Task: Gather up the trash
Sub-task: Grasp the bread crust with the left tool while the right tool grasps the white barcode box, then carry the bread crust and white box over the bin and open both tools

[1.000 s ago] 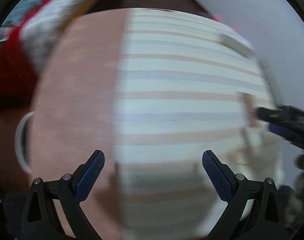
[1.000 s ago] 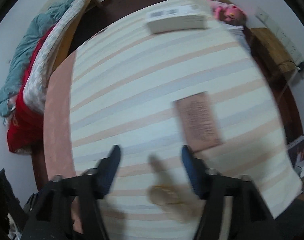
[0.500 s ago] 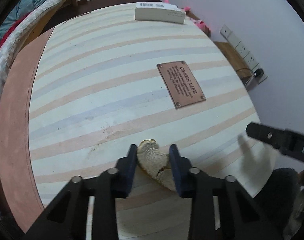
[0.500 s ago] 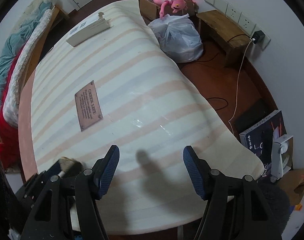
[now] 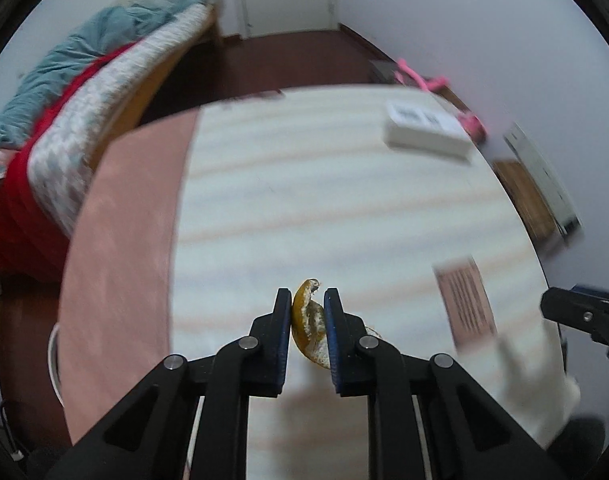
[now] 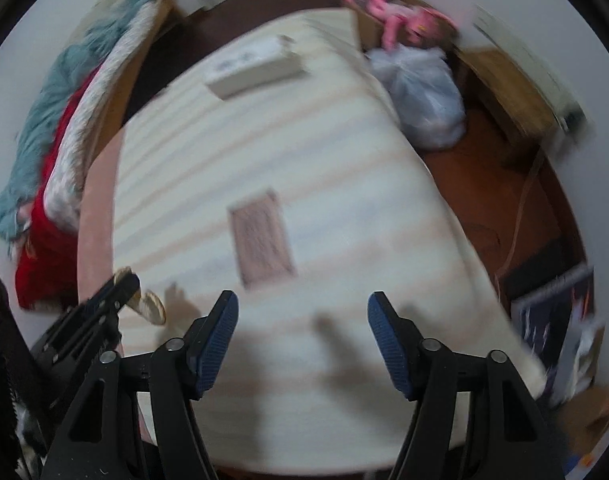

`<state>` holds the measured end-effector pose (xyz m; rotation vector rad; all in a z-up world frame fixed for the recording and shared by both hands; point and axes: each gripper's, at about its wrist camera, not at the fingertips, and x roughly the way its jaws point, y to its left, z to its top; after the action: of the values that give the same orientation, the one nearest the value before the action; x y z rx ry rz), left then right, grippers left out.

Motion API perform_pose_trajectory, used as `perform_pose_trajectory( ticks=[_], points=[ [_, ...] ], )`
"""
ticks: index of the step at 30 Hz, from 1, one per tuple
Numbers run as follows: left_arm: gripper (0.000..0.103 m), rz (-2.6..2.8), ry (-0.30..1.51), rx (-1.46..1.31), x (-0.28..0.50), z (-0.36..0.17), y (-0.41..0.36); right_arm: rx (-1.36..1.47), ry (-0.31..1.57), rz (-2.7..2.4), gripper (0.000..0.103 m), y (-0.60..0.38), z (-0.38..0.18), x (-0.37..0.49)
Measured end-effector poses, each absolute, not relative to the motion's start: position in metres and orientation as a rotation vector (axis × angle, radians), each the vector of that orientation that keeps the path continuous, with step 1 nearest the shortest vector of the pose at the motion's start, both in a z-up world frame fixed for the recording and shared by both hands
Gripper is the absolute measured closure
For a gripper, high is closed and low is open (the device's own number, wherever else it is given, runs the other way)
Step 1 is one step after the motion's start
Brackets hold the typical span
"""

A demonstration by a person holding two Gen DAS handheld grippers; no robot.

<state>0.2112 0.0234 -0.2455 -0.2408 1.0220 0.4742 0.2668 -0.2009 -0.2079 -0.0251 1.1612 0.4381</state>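
Left gripper clamped on peel between jaws, right gripper spread empty: best carried level, grip firm.

Left gripper had its jaws clamped tight on a scrap of peel; right gripper hung alongside with its jaws spread wide, gripping nothing.

Orange-and-white peel, cream cloth with pale peach and grey stripes, brown patch.
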Motion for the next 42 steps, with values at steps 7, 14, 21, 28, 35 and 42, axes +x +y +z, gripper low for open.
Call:
perform_pose_trajectory(
  ticks=[7, 14, 21, 28, 35, 42],
  points=[
    [0.090, 0.588, 1.018, -0.250, 0.273, -0.250, 0.076, -0.478, 1.076, 0.475, 0.015, -0.110, -0.185, 0.356],
    [0.090, 0.624, 1.043, -0.231, 0.313, -0.263, 0.101, -0.827, 1.015, 0.492, 0.015, -0.042, -0.205, 0.434],
    [0.090, 0.614, 1.064, -0.230, 0.330, -0.275, 0.113, -0.862, 1.117, 0.567, 0.015, -0.020, -0.233, 0.480],
    [0.090, 0.608, 1.039, -0.255, 0.323, -0.265, 0.120, -0.690, 1.228, 0.597, 0.040, -0.033, -0.231, 0.487],
    [0.090, 0.637, 0.965, -0.261, 0.285, -0.234, 0.124, -0.385, 1.245, 0.466, 0.043, -0.062, -0.219, 0.439],
    [0.090, 0.690, 0.877, -0.263, 0.200, -0.184, 0.134, -0.206, 1.081, 0.488, 0.044, -0.070, -0.191, 0.340]
  ],
)
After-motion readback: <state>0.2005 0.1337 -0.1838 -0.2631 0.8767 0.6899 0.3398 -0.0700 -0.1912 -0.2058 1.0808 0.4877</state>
